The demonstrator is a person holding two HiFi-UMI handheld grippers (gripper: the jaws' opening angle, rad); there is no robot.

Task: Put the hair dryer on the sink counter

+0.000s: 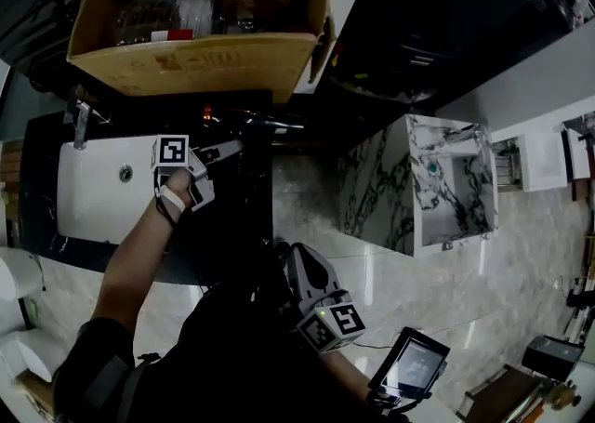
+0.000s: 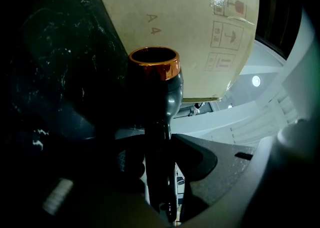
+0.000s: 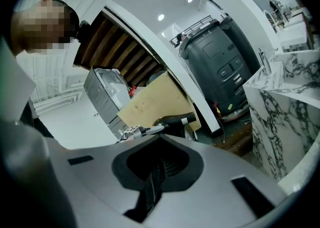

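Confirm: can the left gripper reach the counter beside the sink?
Probably yes: the left gripper, shut on the hair dryer, hangs over bare black counter beside the sink; nothing seen between.

The dryer's handle sinks into shadow between the left gripper's jaws, and its lower end cannot be made out. In the head view it is lost against the dark counter. The box is cropped at the top.
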